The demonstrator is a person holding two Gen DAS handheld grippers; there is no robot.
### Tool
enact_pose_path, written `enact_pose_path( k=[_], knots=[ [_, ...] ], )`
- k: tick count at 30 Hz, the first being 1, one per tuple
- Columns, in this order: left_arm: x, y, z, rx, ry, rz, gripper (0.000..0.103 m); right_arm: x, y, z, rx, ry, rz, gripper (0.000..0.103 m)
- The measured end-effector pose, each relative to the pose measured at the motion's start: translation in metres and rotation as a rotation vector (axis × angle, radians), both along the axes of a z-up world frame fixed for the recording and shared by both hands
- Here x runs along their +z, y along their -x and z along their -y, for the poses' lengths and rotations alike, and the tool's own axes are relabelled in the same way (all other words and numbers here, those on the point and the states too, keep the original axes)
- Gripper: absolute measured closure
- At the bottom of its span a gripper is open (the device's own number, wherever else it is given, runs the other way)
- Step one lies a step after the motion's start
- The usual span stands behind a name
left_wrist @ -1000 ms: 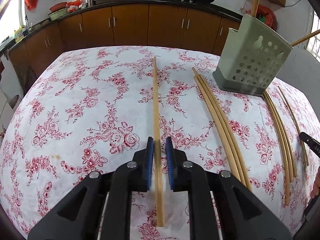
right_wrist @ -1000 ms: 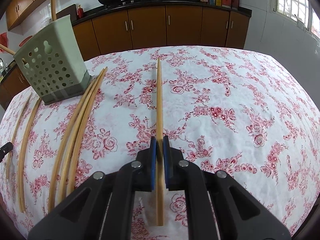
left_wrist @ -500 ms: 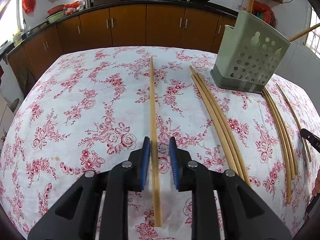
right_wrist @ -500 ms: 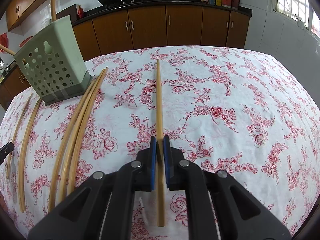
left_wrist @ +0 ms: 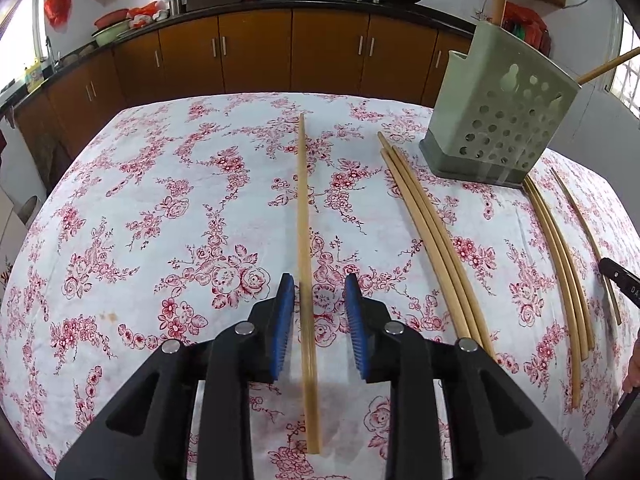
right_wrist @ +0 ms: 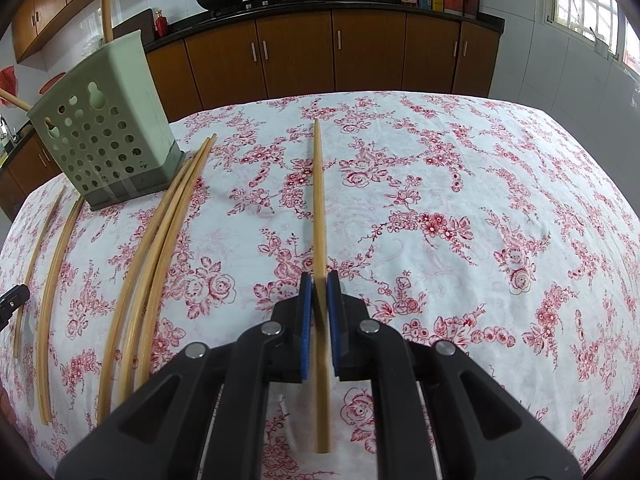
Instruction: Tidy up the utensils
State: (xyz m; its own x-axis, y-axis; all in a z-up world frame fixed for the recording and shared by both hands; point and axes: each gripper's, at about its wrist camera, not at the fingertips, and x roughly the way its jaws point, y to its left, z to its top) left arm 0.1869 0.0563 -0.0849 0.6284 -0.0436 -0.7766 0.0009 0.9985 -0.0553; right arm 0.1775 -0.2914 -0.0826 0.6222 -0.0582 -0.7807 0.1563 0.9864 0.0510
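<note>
A long wooden chopstick (left_wrist: 303, 216) lies on the floral tablecloth between the blue pads of my left gripper (left_wrist: 315, 292), which is open around it without touching. My right gripper (right_wrist: 319, 286) is shut on another wooden chopstick (right_wrist: 319, 200) that points away across the table. A pale green perforated utensil holder (left_wrist: 500, 116) stands at the back right in the left wrist view and at the back left in the right wrist view (right_wrist: 102, 128), with chopsticks standing in it.
Three chopsticks (left_wrist: 432, 232) lie together beside the holder, also in the right wrist view (right_wrist: 156, 252). More chopsticks (left_wrist: 560, 264) lie further right. Brown kitchen cabinets (left_wrist: 256, 52) and a counter with woks run behind the table (right_wrist: 500, 184).
My left gripper has opened, letting go of its chopstick, which now rests on the cloth. My right gripper stays shut on its chopstick.
</note>
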Motion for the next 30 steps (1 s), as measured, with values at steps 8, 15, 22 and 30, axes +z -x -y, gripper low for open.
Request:
enact_pose_path(
  k=[8, 15, 22, 30],
  knots=[
    [0.000, 0.000, 0.001, 0.002, -0.004, -0.001, 0.075, 0.000, 0.001, 0.000, 0.000, -0.002, 0.000, 0.092],
    [0.000, 0.006, 0.003, 0.017, -0.038, -0.004, 0.084, 0.000, 0.009, -0.001, 0.021, -0.006, 0.000, 0.092],
    [0.001, 0.013, -0.005, 0.034, -0.020, -0.013, 0.096, 0.009, 0.019, 0.001, 0.026, -0.027, 0.021, 0.095],
    [0.017, 0.026, -0.011, 0.031, 0.038, 0.015, 0.096, 0.056, 0.037, 0.006, 0.023, -0.023, 0.149, 0.095]
  ],
)
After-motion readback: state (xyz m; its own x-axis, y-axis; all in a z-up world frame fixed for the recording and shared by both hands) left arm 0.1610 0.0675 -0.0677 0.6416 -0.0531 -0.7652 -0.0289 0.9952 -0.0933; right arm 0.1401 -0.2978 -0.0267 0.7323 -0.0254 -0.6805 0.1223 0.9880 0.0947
